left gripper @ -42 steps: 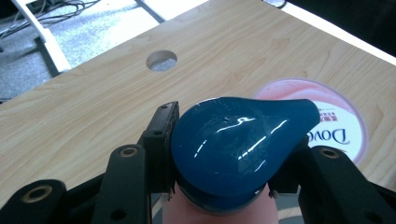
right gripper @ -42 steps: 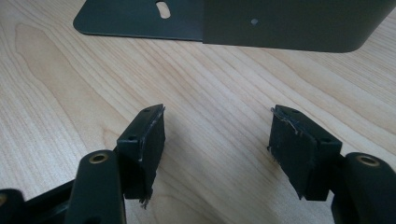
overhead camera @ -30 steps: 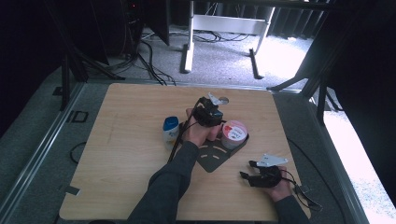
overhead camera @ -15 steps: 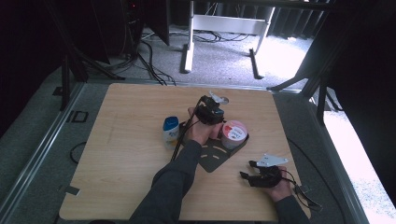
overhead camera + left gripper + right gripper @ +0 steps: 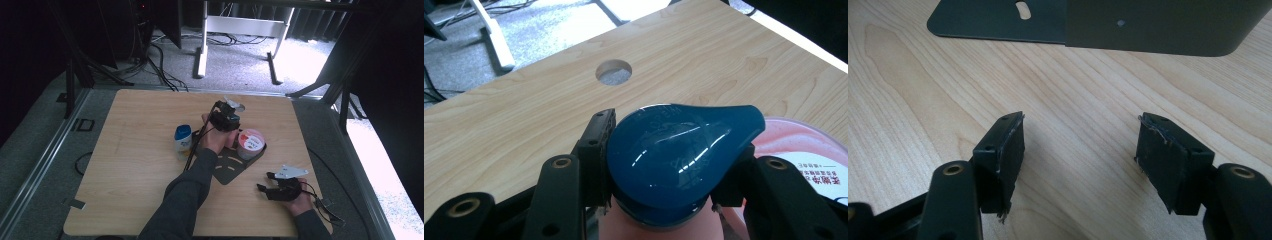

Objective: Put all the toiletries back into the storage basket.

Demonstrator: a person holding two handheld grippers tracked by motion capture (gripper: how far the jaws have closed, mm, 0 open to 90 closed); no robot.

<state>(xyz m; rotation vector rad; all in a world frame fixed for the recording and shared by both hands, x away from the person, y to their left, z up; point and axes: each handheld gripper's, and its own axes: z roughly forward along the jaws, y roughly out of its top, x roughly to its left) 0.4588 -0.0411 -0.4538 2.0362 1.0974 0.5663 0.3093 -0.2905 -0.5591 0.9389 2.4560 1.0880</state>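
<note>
Held: my left gripper (image 5: 664,200) pinching blue cap (image 5: 674,155); right gripper (image 5: 1080,165) spread. Risk: slick cap slipping, bottle toppling tub (image 5: 250,141).

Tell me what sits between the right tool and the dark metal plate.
Nothing: in the right gripper view, bare wooden tabletop runs from the open right tool to the dark metal plate.

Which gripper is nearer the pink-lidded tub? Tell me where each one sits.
Left. The left gripper is right beside the pink-lidded tub, shut on a blue-capped bottle. The right gripper rests open on the table, apart, nearer the person.
</note>
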